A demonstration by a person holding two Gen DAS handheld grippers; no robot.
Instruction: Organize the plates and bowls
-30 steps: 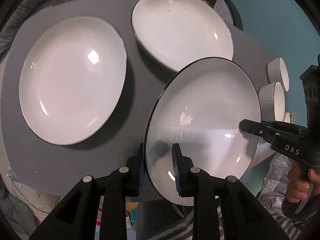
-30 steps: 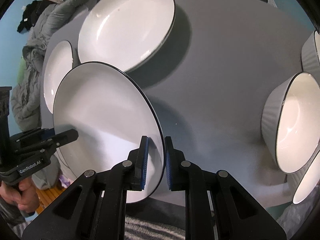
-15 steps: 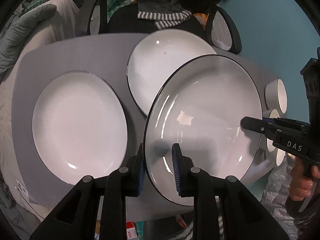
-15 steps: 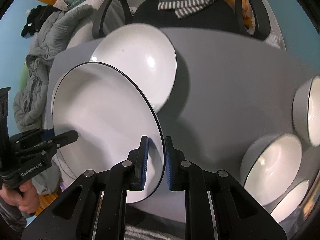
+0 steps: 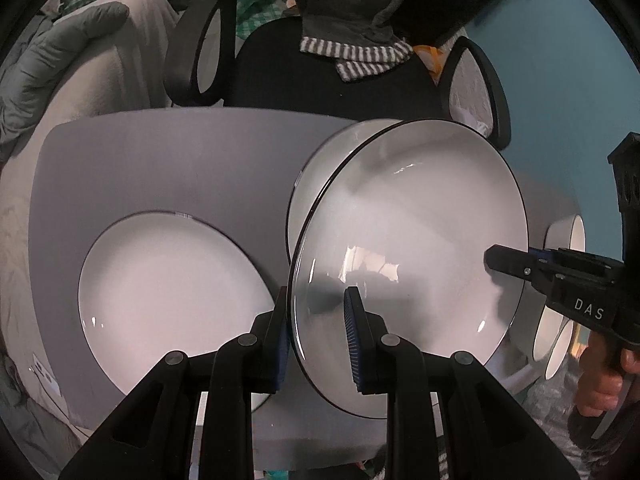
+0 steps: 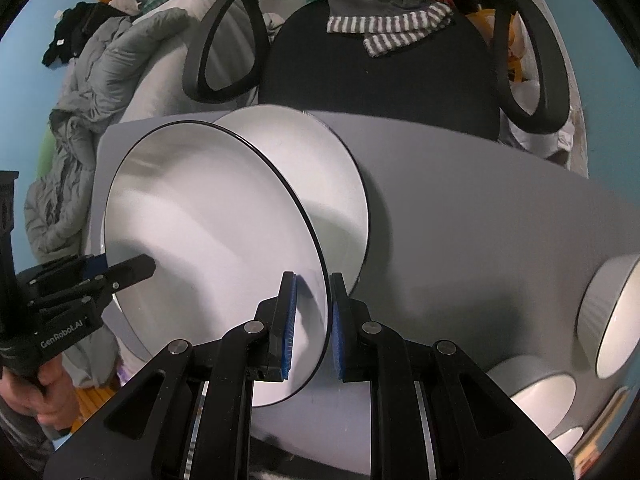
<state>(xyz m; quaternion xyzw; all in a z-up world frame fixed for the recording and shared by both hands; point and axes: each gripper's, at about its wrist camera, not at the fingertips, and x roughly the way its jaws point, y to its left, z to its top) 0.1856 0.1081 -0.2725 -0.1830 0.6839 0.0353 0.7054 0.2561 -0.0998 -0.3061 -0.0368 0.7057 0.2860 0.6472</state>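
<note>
Both grippers hold one white plate with a black rim, also in the right wrist view, lifted above the grey table. My left gripper is shut on its left edge. My right gripper is shut on its right edge. The held plate hangs over a second white plate on the table, also in the right wrist view. A third plate lies at the left. White ribbed bowls stand at the right, also in the left wrist view.
A black office chair with a striped cloth over it stands behind the table. Grey bedding lies at the far left. The table's far edge runs just behind the second plate.
The held plate has been lifted higher and carried toward the far plate; it now overlaps it. Both grippers stay shut on its edges.
</note>
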